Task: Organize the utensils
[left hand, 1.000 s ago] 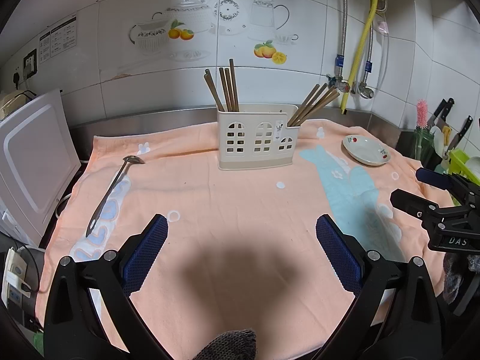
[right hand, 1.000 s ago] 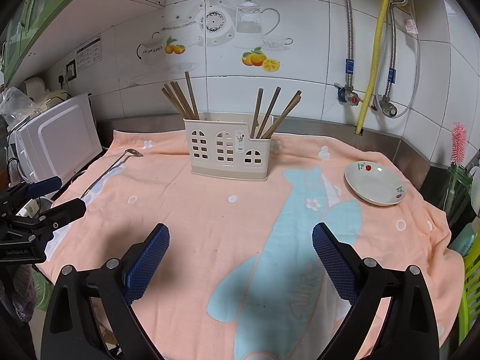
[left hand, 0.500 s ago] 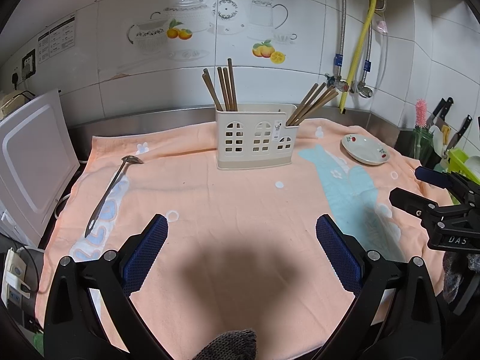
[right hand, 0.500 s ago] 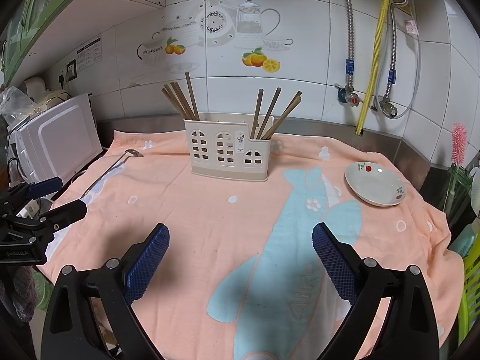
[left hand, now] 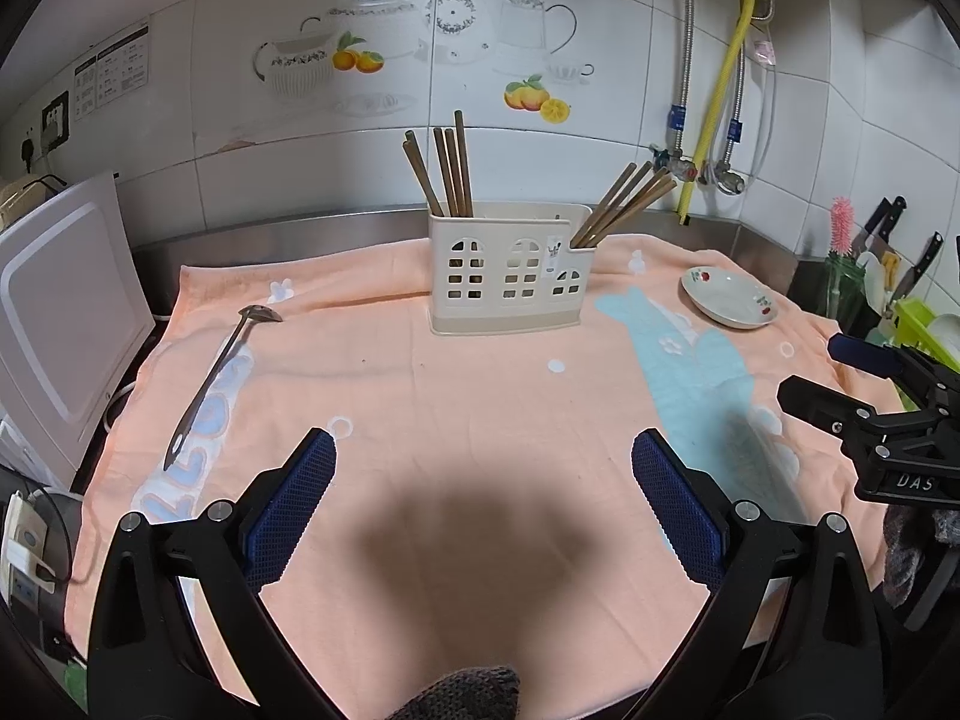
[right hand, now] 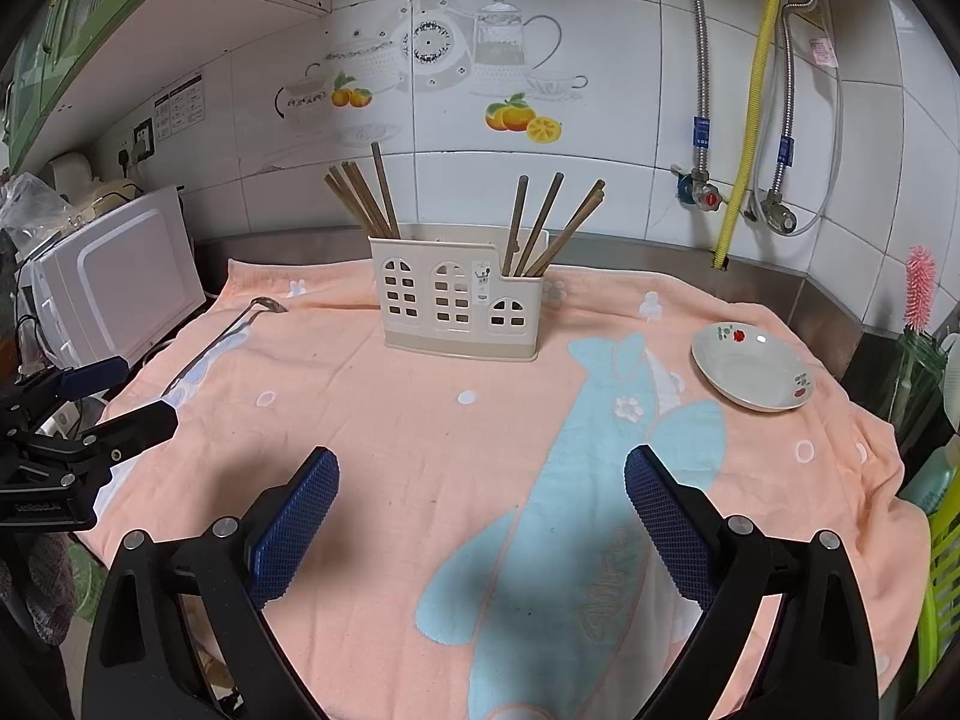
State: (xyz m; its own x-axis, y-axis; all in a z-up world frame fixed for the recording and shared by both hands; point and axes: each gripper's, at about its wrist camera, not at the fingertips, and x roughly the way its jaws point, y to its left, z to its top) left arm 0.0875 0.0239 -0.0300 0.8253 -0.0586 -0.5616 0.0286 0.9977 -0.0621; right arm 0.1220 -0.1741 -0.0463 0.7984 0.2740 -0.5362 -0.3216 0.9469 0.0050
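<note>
A cream utensil holder (left hand: 507, 270) (right hand: 459, 309) stands at the back of the peach towel, with wooden chopsticks (left hand: 447, 165) in its left end and more chopsticks (left hand: 624, 201) leaning out of its right end. A metal spoon (left hand: 219, 363) (right hand: 240, 324) lies flat on the towel's left side. My left gripper (left hand: 483, 492) is open and empty above the towel's near middle; it shows at the left edge of the right wrist view (right hand: 102, 396). My right gripper (right hand: 480, 501) is open and empty, seen at the right edge of the left wrist view (left hand: 840, 372).
A small white dish (left hand: 729, 300) (right hand: 753, 375) sits on the towel at the right. A white microwave (left hand: 57, 300) stands left of the towel. Knives and a green rack (left hand: 912, 312) are at the far right. Pipes and hoses (left hand: 723, 84) run down the tiled wall.
</note>
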